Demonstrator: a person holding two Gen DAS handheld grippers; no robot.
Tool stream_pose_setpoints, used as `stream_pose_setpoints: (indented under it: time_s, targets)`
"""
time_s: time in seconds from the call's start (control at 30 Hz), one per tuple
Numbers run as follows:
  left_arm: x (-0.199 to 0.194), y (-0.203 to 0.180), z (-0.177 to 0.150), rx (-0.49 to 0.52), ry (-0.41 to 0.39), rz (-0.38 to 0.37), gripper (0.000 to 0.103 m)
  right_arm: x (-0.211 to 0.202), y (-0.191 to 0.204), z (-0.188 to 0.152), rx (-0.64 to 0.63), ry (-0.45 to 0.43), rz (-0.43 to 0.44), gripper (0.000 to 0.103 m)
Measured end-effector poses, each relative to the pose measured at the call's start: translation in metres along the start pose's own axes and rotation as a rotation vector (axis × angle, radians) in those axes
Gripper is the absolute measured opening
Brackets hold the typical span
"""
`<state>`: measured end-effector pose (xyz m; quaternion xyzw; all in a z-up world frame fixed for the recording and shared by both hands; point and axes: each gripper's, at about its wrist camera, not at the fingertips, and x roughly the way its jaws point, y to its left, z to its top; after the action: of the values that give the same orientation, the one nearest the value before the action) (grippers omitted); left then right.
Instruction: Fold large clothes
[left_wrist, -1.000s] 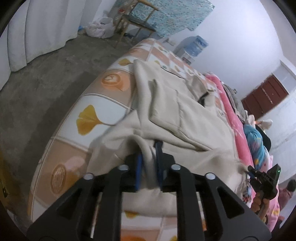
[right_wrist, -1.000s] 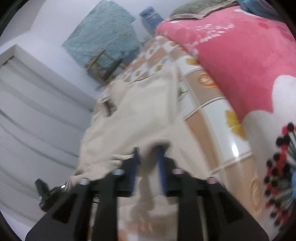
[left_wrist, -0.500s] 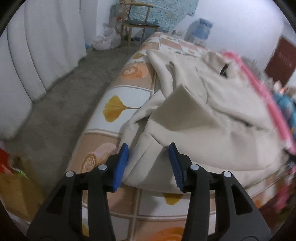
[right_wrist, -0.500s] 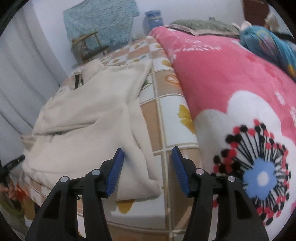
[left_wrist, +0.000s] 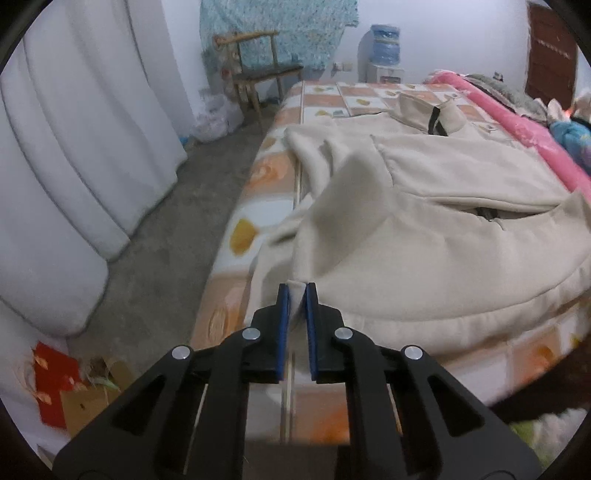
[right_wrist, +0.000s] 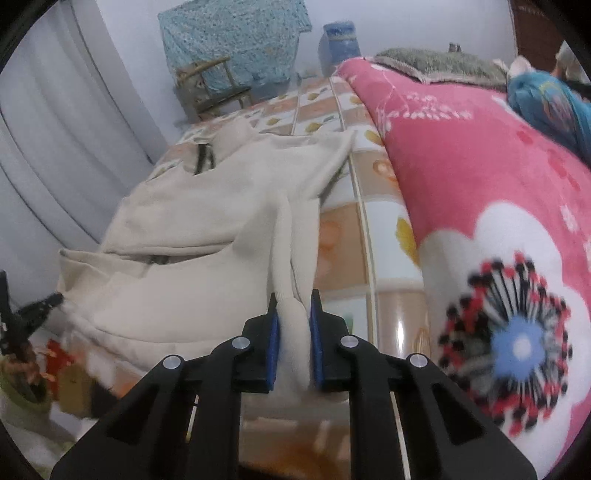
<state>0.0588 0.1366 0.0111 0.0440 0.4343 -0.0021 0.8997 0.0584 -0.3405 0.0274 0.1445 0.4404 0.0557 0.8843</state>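
Note:
A large cream hooded sweatshirt (left_wrist: 436, 221) lies spread on a bed with a tile-and-leaf patterned sheet (left_wrist: 321, 96). My left gripper (left_wrist: 296, 291) is shut on a fold at the sweatshirt's near left edge, lifting it into a peak. In the right wrist view the same sweatshirt (right_wrist: 207, 221) lies to the left, and my right gripper (right_wrist: 294, 306) is shut on a thick fold of its near right edge. The left gripper (right_wrist: 22, 317) shows at the far left of that view.
A pink flowered blanket (right_wrist: 498, 229) covers the right side of the bed. A wooden chair (left_wrist: 258, 74) and a water dispenser (left_wrist: 384, 51) stand by the far wall. White curtains (left_wrist: 74, 147) hang left over grey floor (left_wrist: 177, 236). A cardboard box (left_wrist: 85, 391) sits near left.
Both grippers were shut on the garment a second ago, opened half a second ago, and have now shut on folds at its near edge, raising the fabric.

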Motion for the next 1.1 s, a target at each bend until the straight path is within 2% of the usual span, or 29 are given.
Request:
stream_pose_setpoints:
  time_s: [0.07, 0.17, 0.23, 0.33, 0.4, 0.47, 0.53, 0.57, 0.6, 0.67, 0.8, 0.83, 0.87, 0.9, 0.93, 1.0, 1.1]
  targets:
    - [0.003, 0.01, -0.009, -0.016, 0.007, -0.007, 0.009, 0.005, -0.005, -0.011, 0.012, 0.034, -0.01, 0.017]
    - [0.01, 0.021, -0.015, -0.06, -0.059, -0.056, 0.009, 0.016, -0.012, -0.018, 0.03, 0.048, -0.027, 0.022]
    - [0.014, 0.021, -0.01, -0.065, -0.092, -0.06, 0.009, 0.016, -0.012, -0.015, 0.039, 0.033, -0.018, 0.022]
    - [0.022, 0.015, -0.001, -0.051, -0.094, -0.049, 0.009, 0.015, -0.01, -0.012, 0.027, 0.025, -0.037, 0.023]
    - [0.027, 0.016, 0.003, -0.059, -0.088, -0.04, 0.01, 0.012, -0.01, -0.013, 0.024, 0.02, -0.073, 0.034]
    - [0.026, 0.017, 0.007, -0.076, -0.105, -0.033, 0.011, 0.003, -0.01, -0.013, 0.028, -0.01, -0.096, 0.038]
    - [0.021, 0.02, 0.011, -0.102, -0.127, -0.059, 0.021, -0.005, -0.01, -0.011, 0.031, -0.037, -0.086, 0.043]
    - [0.019, 0.021, 0.012, -0.113, -0.135, -0.082, 0.03, -0.007, -0.008, -0.009, 0.02, -0.048, -0.085, 0.048]
    - [0.021, 0.019, 0.015, -0.118, -0.13, -0.121, 0.036, -0.007, -0.005, -0.006, 0.003, -0.057, -0.089, 0.051]
    - [0.033, 0.011, 0.024, -0.099, -0.092, -0.146, 0.043, -0.001, 0.0, 0.001, -0.025, -0.056, -0.091, 0.052]
    - [0.061, -0.013, 0.035, -0.022, -0.052, -0.067, 0.043, 0.029, 0.014, 0.016, -0.098, -0.03, -0.149, 0.052]
    - [0.066, -0.017, 0.036, -0.008, -0.048, -0.054, 0.04, 0.036, 0.016, 0.018, -0.11, -0.024, -0.174, 0.05]
    - [0.069, -0.021, 0.037, 0.01, -0.048, -0.048, 0.026, 0.042, 0.017, 0.019, -0.119, -0.017, -0.196, 0.024]
    - [0.071, -0.026, 0.038, 0.036, -0.048, -0.04, 0.012, 0.045, 0.017, 0.019, -0.12, -0.006, -0.198, 0.006]
    - [0.07, -0.03, 0.038, 0.062, -0.05, -0.036, 0.007, 0.045, 0.015, 0.019, -0.096, -0.009, -0.181, 0.006]
    - [0.056, -0.03, 0.039, 0.068, -0.088, -0.055, 0.005, 0.034, 0.017, 0.017, -0.089, -0.065, -0.17, 0.005]
    - [0.02, -0.019, 0.045, 0.017, -0.208, -0.117, 0.005, 0.01, 0.024, 0.015, -0.087, -0.153, -0.167, 0.005]
